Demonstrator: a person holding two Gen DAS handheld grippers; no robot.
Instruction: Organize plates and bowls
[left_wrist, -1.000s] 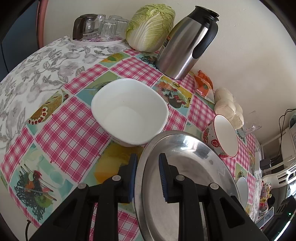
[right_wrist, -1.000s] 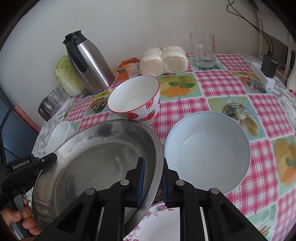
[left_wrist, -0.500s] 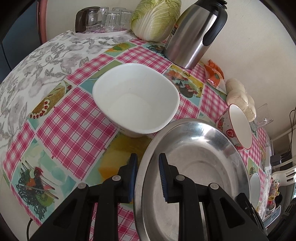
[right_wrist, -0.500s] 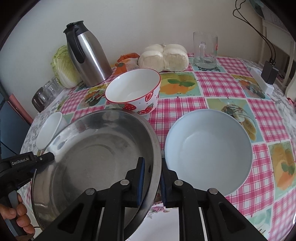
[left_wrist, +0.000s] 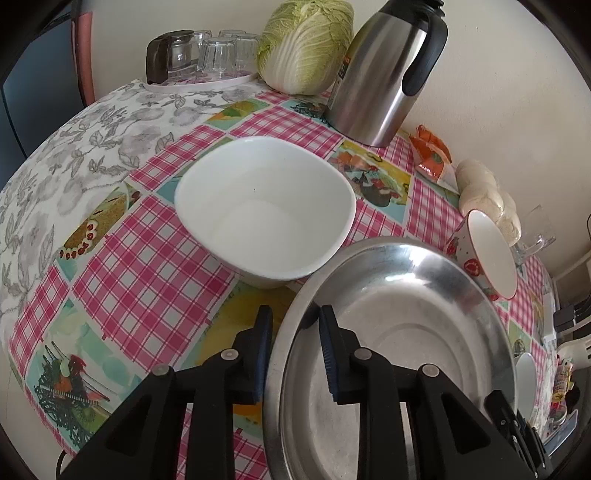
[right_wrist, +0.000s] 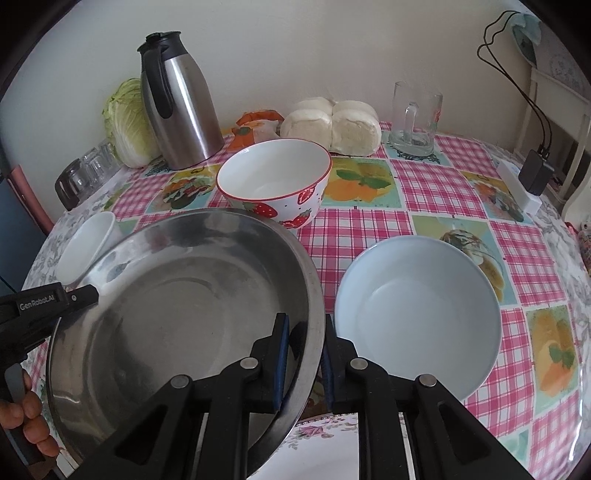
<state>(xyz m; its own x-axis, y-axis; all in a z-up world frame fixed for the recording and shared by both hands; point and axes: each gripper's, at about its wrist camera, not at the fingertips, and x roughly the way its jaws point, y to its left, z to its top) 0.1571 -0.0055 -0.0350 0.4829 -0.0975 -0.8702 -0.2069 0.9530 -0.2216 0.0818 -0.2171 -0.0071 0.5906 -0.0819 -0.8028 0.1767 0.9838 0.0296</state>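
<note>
Both hand-held grippers, left (left_wrist: 291, 343) and right (right_wrist: 303, 350), are clamping opposite rims of the steel pan (right_wrist: 177, 314), holding it above the surface (right_wrist: 369, 229). Nothing is stacked yet (three bowls sitting apart): white (left_wrist: 266, 210), strawberry (right_wrist: 275, 181), blue (right_wrist: 417, 310).

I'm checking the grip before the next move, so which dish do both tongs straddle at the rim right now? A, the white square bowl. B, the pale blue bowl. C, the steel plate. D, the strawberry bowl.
C: the left tongs and right tongs each straddle the steel plate rim on opposite sides; no bowl is gripped.
</note>
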